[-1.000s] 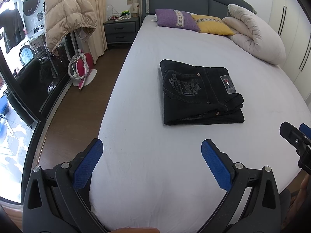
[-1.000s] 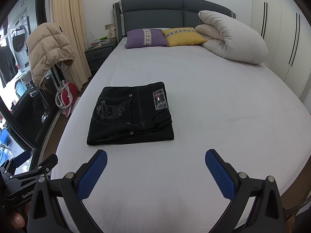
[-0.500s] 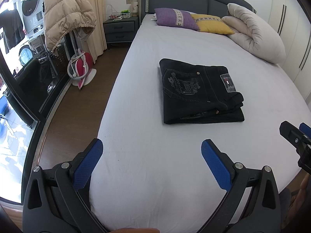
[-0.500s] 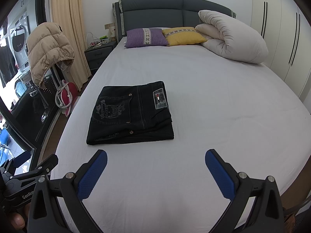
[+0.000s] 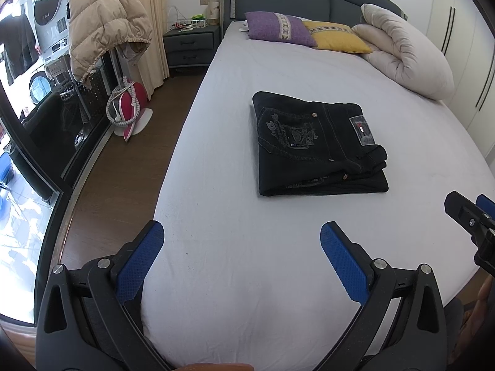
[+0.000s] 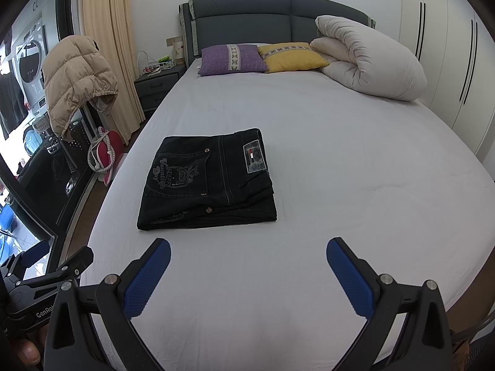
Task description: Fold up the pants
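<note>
Now: black pants (image 6: 206, 182) lie folded into a flat rectangle on the white bed (image 6: 355, 160), left of the bed's centre, back pocket and label patch up. Left hand-held gripper (image 5: 242, 240) spread wide, empty, above the foot of the bed. Right hand-held gripper (image 6: 248, 255) likewise wide and empty, near the pants but apart. Purple and yellow pillows (image 6: 232, 59) and rolled duvet (image 6: 368, 61) at headboard.

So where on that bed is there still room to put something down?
Bare sheet lies right of the folded black pants, short of the rolled duvet, and between pants and pillows. The headboard end is crowded.
</note>
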A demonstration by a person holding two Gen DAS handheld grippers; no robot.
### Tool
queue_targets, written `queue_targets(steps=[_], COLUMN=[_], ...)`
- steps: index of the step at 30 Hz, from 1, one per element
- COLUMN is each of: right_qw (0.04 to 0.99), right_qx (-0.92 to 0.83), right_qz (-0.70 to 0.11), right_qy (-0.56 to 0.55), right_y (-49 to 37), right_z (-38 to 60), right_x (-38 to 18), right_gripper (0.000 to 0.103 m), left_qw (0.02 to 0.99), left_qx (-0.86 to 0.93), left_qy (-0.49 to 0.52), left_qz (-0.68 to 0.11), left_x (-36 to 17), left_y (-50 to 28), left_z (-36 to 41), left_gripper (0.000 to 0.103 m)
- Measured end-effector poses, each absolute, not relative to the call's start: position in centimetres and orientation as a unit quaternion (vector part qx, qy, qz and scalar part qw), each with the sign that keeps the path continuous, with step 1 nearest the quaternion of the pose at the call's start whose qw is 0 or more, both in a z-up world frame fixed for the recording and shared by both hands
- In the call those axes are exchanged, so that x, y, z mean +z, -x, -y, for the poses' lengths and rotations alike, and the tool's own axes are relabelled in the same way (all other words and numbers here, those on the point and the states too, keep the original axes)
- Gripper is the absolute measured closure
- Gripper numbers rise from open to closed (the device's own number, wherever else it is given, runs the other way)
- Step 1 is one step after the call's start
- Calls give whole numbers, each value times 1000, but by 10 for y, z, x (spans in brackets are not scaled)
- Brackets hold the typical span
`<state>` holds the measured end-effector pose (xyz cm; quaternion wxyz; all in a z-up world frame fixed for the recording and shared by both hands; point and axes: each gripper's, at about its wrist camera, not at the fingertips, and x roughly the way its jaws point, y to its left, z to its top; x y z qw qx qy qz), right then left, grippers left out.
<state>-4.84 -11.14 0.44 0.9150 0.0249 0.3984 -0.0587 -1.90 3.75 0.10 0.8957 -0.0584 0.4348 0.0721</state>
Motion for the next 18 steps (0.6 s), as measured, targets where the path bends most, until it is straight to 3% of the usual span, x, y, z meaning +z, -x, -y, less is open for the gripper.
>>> queue_targets(steps=[18], right_qw=[914], right_qx=[-57], right_qz=[-402], right_qy=[-27], right_y=[52], right_z=[112], right_x=[-6], right_gripper=[0], left_qw=[894], left_qx=[66], left_qy=[55], left_qz=[-439], left_x=[-2], left_y=[14], left_z=[-42], left_gripper=[0])
